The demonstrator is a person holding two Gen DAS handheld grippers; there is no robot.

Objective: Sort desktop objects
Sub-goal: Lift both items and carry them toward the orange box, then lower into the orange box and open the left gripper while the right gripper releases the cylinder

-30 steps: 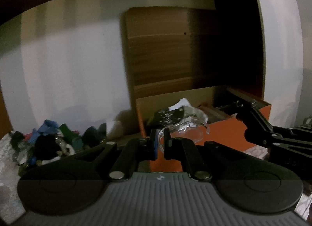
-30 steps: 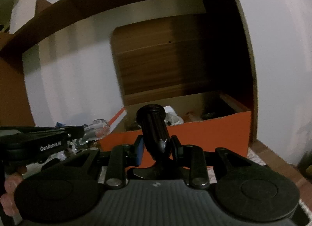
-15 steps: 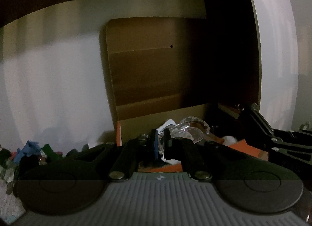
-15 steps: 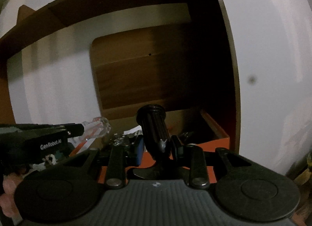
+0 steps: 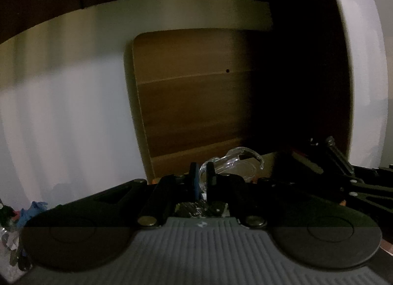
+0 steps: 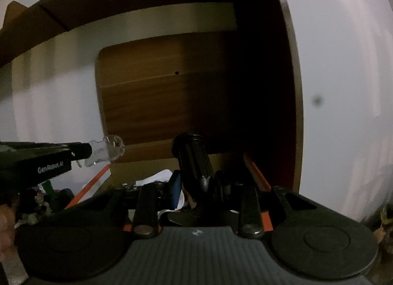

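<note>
Left claw (image 5: 201, 176): clamped on clear plastic piece (image 5: 235, 164). Right claw (image 6: 199, 186): clamped on black handle (image 6: 194, 159). Both now carried over the orange box (image 6: 93, 181), nearer than a second ago; release judged next.

Dim, slightly blurred, fisheye-warped edges

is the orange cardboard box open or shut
Open: the orange cardboard box has no lid over it, and white paper shows inside, past its rim.
</note>
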